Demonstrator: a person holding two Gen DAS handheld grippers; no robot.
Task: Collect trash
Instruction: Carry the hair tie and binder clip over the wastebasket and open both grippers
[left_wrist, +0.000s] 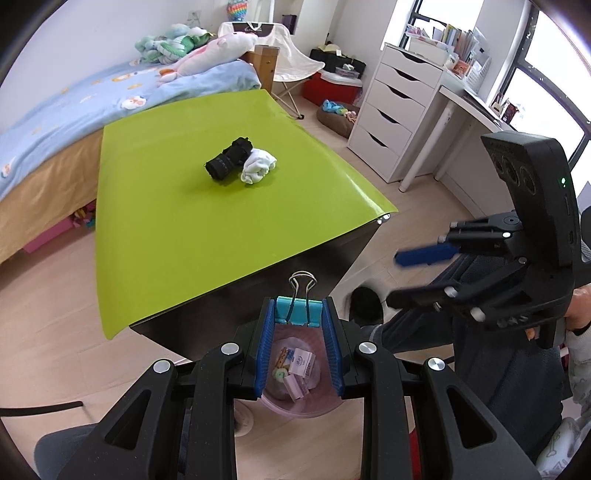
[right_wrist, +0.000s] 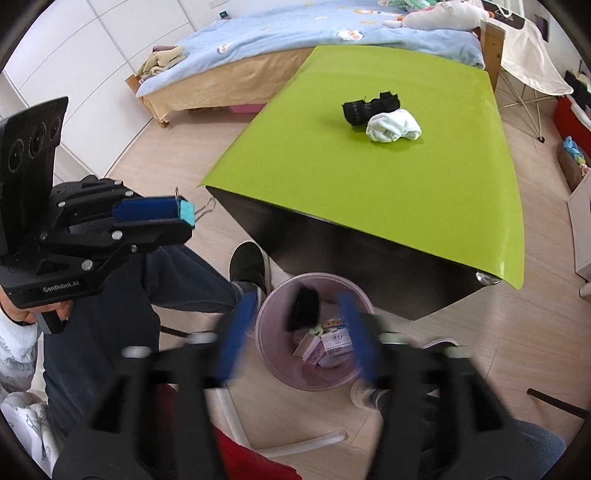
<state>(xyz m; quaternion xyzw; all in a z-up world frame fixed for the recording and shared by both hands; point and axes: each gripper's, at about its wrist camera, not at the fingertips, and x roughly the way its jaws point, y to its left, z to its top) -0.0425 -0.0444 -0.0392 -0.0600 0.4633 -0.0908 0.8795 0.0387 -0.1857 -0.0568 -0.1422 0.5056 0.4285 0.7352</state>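
Note:
My left gripper (left_wrist: 299, 314) is shut on a teal binder clip (left_wrist: 298, 312) and holds it above a pink trash bin (left_wrist: 317, 404) on the floor; it also shows in the right wrist view (right_wrist: 184, 218). The bin (right_wrist: 266, 332) holds small boxes and scraps. My right gripper (right_wrist: 295, 328) is open, blurred by motion, right above the bin. A black object (right_wrist: 304, 308) hangs in the air between its fingers, over the bin's mouth. A black sock roll (left_wrist: 229, 160) and a white sock roll (left_wrist: 258, 166) lie on the green table (left_wrist: 166, 229).
The person's legs and shoes (right_wrist: 247, 266) are beside the bin. A bed (left_wrist: 55, 122) stands behind the table, white drawers (left_wrist: 391, 110) and a desk to the right. White tubing (right_wrist: 288, 446) lies on the floor.

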